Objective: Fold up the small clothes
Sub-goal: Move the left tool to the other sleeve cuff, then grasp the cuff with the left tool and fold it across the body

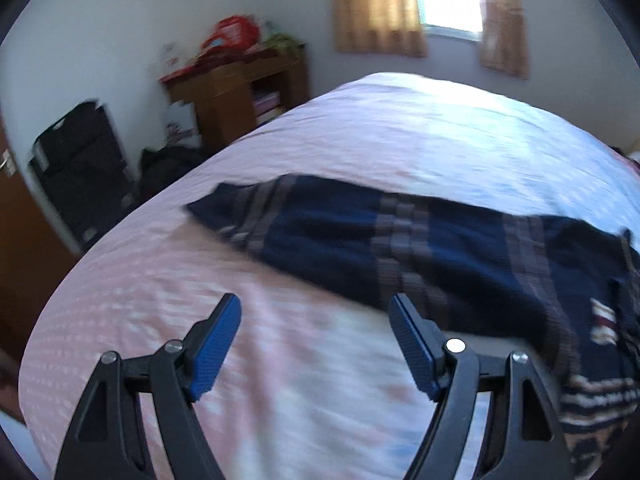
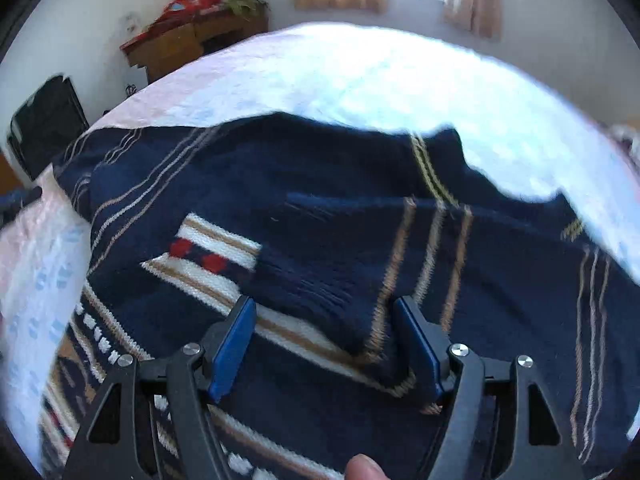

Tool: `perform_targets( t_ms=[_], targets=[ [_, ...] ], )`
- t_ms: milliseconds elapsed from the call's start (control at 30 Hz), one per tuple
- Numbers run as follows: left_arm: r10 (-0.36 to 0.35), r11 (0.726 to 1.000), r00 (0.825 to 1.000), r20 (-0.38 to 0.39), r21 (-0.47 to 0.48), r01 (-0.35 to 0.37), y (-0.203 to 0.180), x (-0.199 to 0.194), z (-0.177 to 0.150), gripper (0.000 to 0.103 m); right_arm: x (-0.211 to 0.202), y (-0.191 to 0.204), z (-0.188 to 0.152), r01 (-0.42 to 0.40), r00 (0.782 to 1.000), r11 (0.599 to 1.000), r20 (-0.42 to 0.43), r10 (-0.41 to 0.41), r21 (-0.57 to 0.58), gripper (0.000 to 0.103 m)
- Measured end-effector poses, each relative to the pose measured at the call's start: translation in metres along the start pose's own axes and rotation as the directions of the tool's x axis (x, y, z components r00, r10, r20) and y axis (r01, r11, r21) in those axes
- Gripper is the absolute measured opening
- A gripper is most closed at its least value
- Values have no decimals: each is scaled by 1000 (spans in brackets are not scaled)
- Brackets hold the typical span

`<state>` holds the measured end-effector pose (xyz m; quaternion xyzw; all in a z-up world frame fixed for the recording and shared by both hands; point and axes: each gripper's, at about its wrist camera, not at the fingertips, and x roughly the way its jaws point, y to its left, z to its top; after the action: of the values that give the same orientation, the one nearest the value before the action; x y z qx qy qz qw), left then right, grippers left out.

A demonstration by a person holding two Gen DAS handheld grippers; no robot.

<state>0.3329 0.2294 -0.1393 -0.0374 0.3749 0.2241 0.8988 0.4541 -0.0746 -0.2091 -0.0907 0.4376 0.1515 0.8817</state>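
Note:
A navy knitted sweater point(image 1: 440, 248) with tan stripes lies across the pink-and-white bed cover point(image 1: 280, 360), one sleeve point(image 1: 248, 212) stretched out to the left. My left gripper point(image 1: 316, 312) hangs open over bare cover just in front of the sweater's near edge, with nothing between its fingers. In the right wrist view the sweater point(image 2: 360, 200) fills the middle, showing a white, tan and red patterned band point(image 2: 208, 256). My right gripper point(image 2: 324, 304) stands open low over it. A ribbed navy cuff point(image 2: 320, 292) lies between the fingers, and the pads are not pressed on it.
A wooden desk point(image 1: 240, 92) piled with red things stands by the far wall left of the bed. A black bag point(image 1: 80, 160) sits on the floor beside it. A curtained window point(image 1: 432, 4) is behind the bed. A person's fingertip point(image 2: 362, 468) shows at the bottom edge.

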Motion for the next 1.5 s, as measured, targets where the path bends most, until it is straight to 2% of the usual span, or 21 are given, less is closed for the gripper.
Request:
perform_targets(
  t_ms=[167, 200, 333, 533, 767, 833, 933, 1033, 1133, 1200, 1300, 1500],
  targets=[
    [82, 981, 996, -39, -172, -87, 61, 32, 19, 79, 0, 2, -9, -5, 1000, 1000, 30, 5, -1, 73],
    [90, 971, 995, -43, -219, -97, 74, 38, 23, 79, -1, 1, -10, -5, 999, 1000, 34, 5, 0, 73],
    [101, 950, 994, -37, -293, -107, 103, 52, 34, 79, -4, 2, -13, 23, 999, 1000, 41, -22, -20, 73],
    [107, 932, 993, -46, -342, -116, 120, 76, 45, 79, -2, 2, -13, 16, 999, 1000, 49, -16, -9, 74],
    [77, 931, 995, -67, -353, -95, 108, 97, 55, 76, -2, 3, -14, 20, 998, 1000, 55, -20, -9, 75],
    [62, 929, 995, -74, -360, -85, 106, 104, 58, 73, -2, 3, -14, 23, 998, 1000, 56, -22, -11, 75],
    [32, 924, 994, -104, -377, -70, 105, 116, 61, 60, -2, 3, -14, 24, 998, 1000, 59, -24, -12, 75],
    [49, 920, 993, -107, -383, -87, 103, 119, 61, 59, -2, 3, -14, 24, 998, 1000, 60, -23, -12, 75],
    [56, 920, 993, -108, -381, -93, 101, 121, 63, 48, -2, 3, -14, 24, 998, 1000, 60, -23, -12, 75],
    [37, 919, 995, -96, -387, -72, 101, 122, 65, 17, -2, 3, -14, 24, 998, 1000, 60, -23, -12, 75],
    [20, 920, 996, -85, -387, -51, 99, 121, 66, 9, -2, 3, -14, 23, 998, 1000, 60, -22, -11, 75],
    [28, 928, 998, -58, -371, -48, 94, 115, 68, 9, -1, 3, -14, 23, 998, 1000, 60, -22, -11, 75]
  ],
)
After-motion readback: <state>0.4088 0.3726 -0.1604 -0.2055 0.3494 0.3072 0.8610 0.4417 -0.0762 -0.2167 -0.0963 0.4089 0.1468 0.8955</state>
